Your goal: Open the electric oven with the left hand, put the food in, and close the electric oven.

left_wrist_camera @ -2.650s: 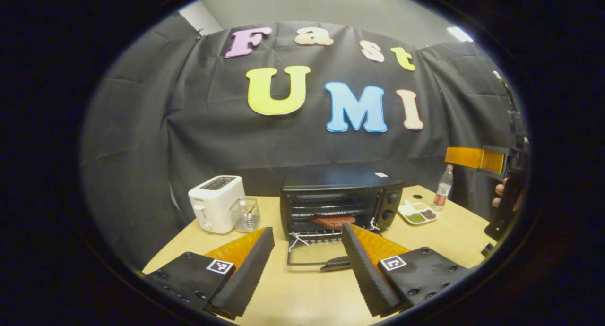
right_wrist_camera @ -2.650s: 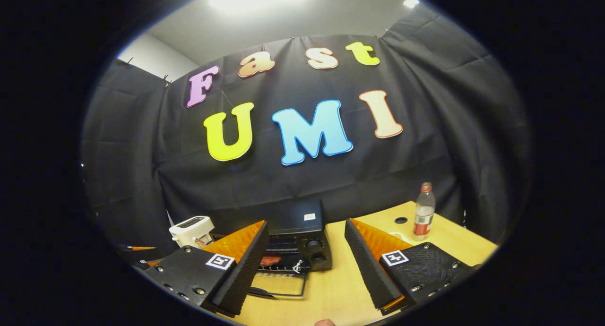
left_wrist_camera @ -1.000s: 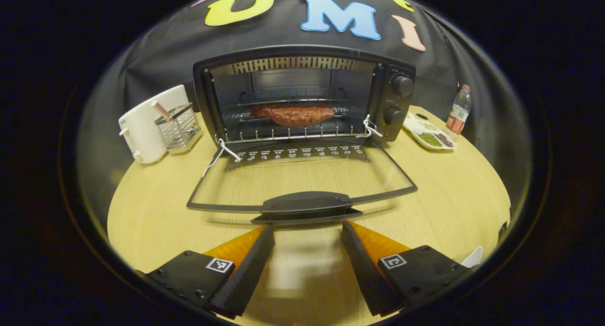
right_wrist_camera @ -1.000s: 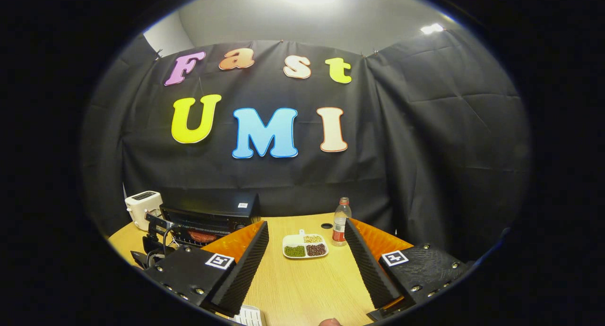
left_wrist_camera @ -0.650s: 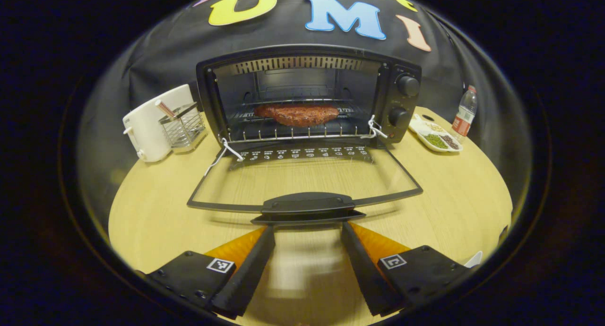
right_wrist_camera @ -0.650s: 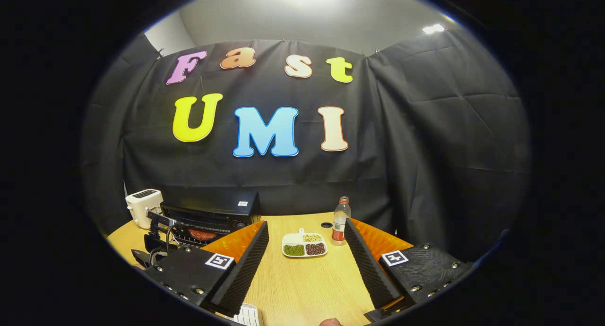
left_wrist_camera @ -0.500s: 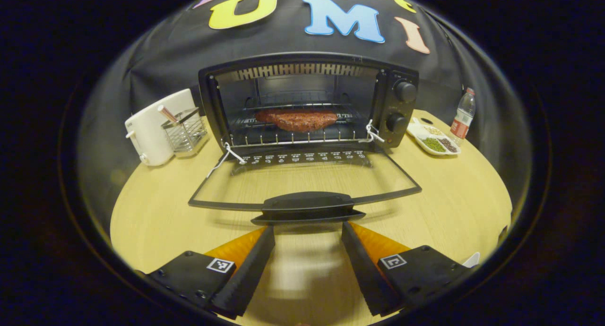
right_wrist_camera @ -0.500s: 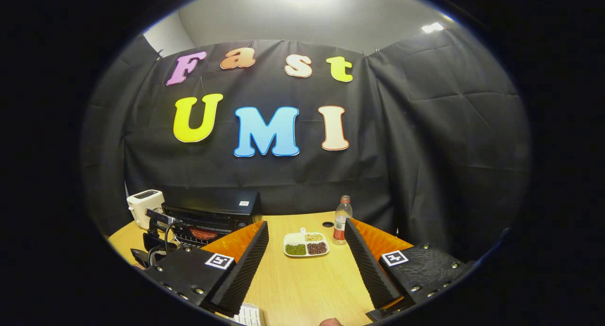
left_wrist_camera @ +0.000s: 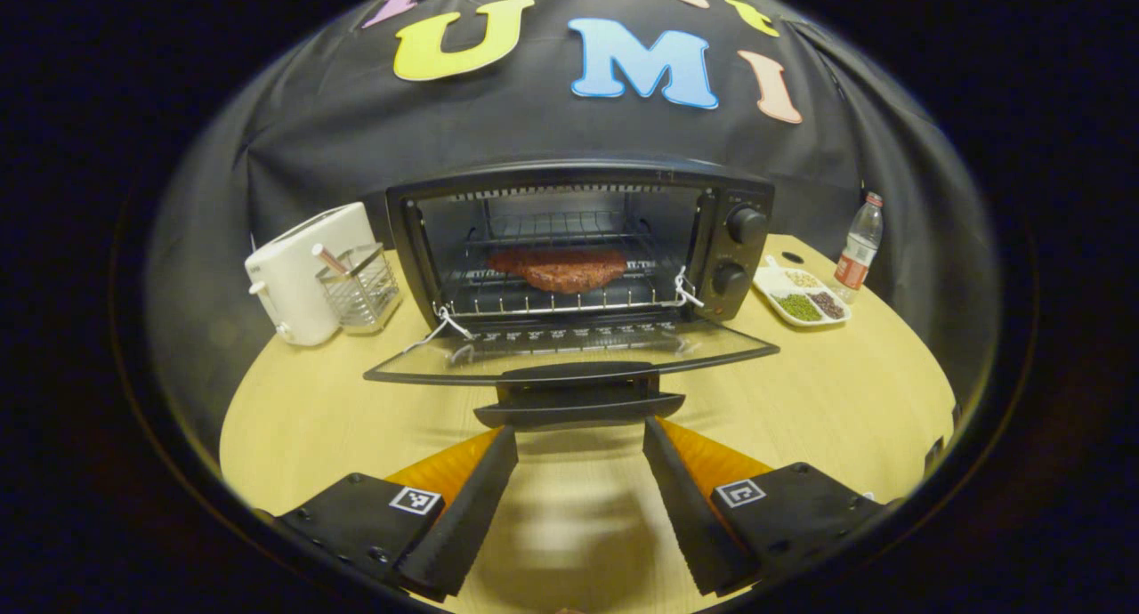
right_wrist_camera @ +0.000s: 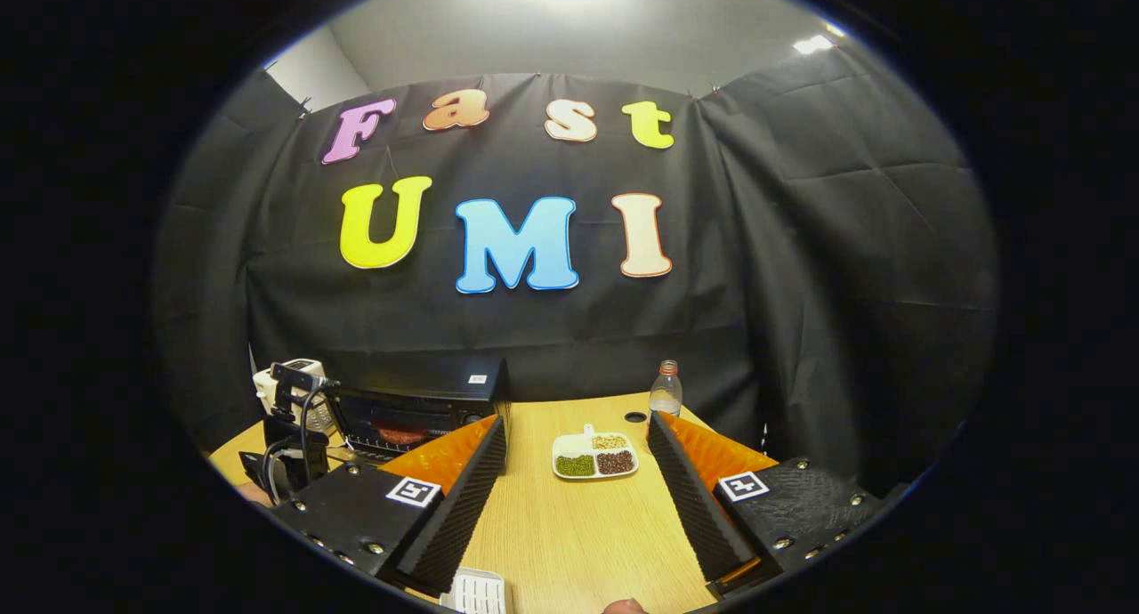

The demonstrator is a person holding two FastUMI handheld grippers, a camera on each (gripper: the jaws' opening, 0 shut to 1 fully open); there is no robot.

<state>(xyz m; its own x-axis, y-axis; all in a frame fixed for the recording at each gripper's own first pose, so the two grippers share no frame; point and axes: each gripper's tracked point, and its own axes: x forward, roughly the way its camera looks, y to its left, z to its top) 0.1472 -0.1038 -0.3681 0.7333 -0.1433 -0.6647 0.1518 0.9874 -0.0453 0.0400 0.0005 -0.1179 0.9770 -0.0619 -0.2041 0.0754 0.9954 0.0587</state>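
Black door handle [left_wrist_camera: 578,400] above spread left claw [left_wrist_camera: 578,436]

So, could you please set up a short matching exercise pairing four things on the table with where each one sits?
Things:
1. meat
2. toaster
3. bottle
4. divided dish

Places:
A. far right, by the wall
B. on the oven's rack
C. left of the oven
D. just right of the oven's knobs

Pairs: 1-B, 2-C, 3-A, 4-D
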